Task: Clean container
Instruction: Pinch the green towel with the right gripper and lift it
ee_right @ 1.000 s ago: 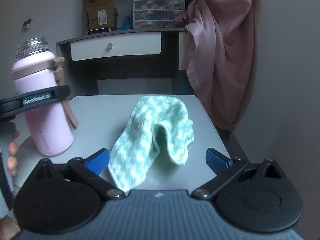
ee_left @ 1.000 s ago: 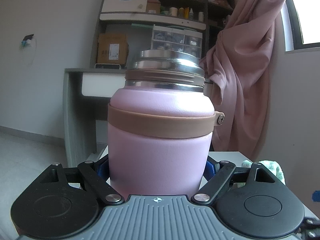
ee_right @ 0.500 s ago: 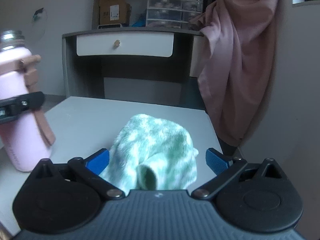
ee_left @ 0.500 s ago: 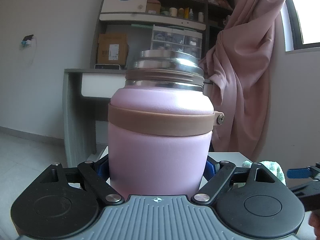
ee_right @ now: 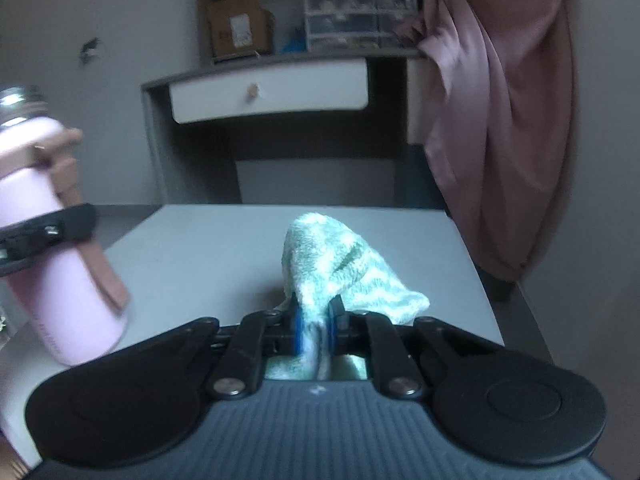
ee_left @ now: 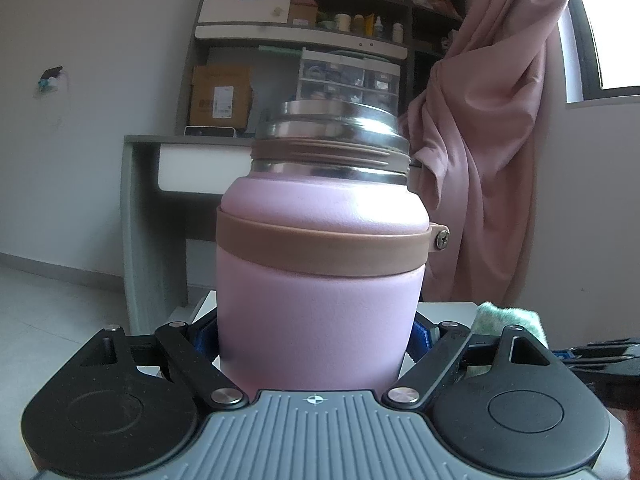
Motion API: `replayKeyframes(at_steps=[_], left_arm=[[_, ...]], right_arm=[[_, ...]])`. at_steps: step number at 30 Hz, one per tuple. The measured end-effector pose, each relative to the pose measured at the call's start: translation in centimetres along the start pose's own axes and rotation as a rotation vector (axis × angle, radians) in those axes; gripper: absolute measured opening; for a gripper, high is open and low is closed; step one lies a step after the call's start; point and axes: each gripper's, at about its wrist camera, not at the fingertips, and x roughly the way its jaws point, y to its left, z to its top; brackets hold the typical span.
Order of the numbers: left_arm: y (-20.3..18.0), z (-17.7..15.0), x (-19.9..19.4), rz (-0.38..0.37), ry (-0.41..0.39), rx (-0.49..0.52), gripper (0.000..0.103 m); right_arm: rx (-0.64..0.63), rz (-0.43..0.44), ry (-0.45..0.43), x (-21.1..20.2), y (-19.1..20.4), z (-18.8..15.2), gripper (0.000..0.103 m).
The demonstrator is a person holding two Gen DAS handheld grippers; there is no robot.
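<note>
Between our left gripper's (ee_left: 316, 340) blue pads stands the pink container (ee_left: 320, 280), upright and filling the left wrist view; the fingers press against its lower body on both sides, just as they did a second ago. Its steel mouth has no lid on it, and the brown band (ee_left: 320, 248) with its screw sits under the shoulder. At the right edge of this view a tuft of the green cloth (ee_left: 508, 318) shows on the white table (ee_left: 448, 308), with the dark edge of our right gripper (ee_left: 600, 356) reaching in beside it, where a second ago there was only cloth.

Over in the right wrist view the change is plain. Our right gripper (ee_right: 316, 330), spread wide half a second ago around the cloth (ee_right: 340, 268), has just been closing, and its blue pads now pinch a fold of the cloth between them. The rest of the cloth bunches up ahead of the fingers on the table (ee_right: 200, 248). The container (ee_right: 52, 248) stands at the left, near but apart from the cloth, held by the left gripper (ee_right: 44, 236).

We judge that the cloth is now secured, so wiping the container can follow once we lift it across.
</note>
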Motion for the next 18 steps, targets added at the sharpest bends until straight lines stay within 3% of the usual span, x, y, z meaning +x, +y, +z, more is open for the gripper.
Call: replayKeyframes(at_steps=[6, 13, 18], left_arm=[[0.5, 0.2, 0.1, -0.036, 0.009, 0.002, 0.085], [1.3, 0.2, 0.6, -0.093, 0.01, 0.021, 0.085], [1.9, 0.1, 0.9, -0.142, 0.015, 0.037, 0.085]], right_arm=[[0.035, 0.073, -0.071, -2.8, -0.7, 0.2, 0.012], [0.147, 0.278, -0.09, -4.3, -1.0, -1.2, 0.012], [0.175, 0.325, -0.167, -5.0, -0.2, -0.5, 0.012]])
